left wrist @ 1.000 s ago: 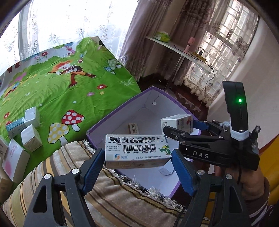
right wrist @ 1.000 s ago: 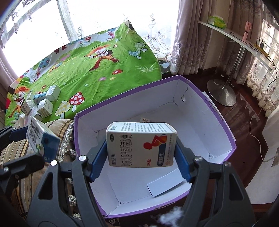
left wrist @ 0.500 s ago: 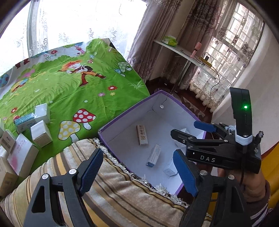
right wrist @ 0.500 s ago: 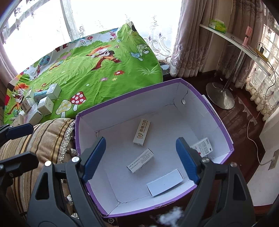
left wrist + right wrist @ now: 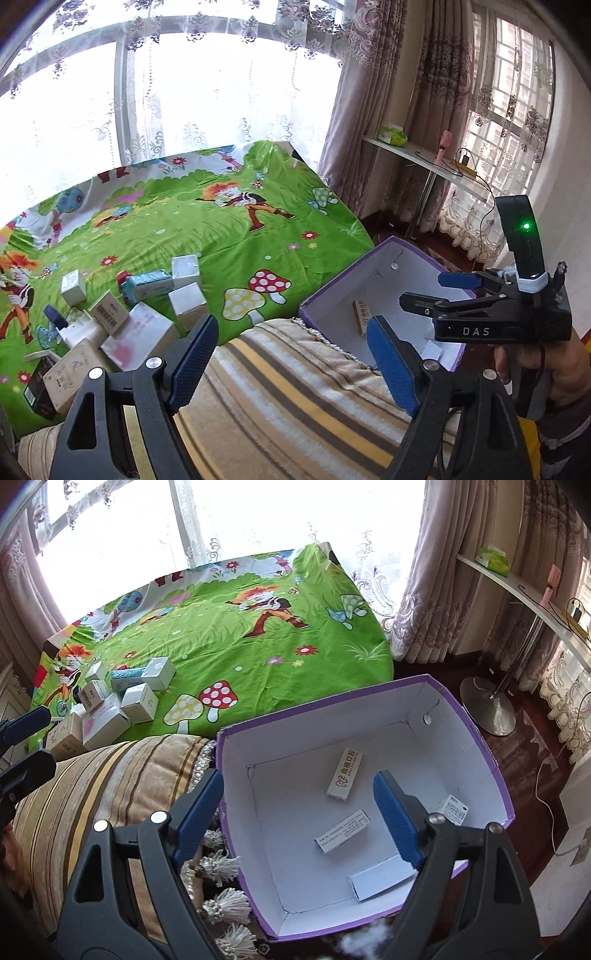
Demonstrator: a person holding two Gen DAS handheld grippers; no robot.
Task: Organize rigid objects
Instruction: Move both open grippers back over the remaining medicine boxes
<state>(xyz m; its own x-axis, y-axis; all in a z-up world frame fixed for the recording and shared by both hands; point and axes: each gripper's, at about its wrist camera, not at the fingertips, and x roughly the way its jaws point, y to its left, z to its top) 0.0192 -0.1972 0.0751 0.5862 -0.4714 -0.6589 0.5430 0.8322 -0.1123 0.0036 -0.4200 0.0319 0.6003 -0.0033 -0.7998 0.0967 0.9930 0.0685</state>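
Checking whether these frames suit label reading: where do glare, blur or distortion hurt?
Left wrist view: the window is blown out to white, edges bend, and the boxes on the bed look soft. Right wrist view: the window glares too, but print on the long box in the bin stays fairly sharp.

small box [image 5: 455, 809] half behind right gripper's finger, its print unreadable

- "DAS" in white capitals — on the black body of the right gripper [image 5: 441, 290], seen from the left wrist view, right of the left gripper's blue fingers [image 5: 391, 363].
- Chinese characters with small Latin letters too small to read — on the long white carton [image 5: 345, 774] between the right gripper's fingers [image 5: 397, 821].
- Print on the other cartons is illegible.
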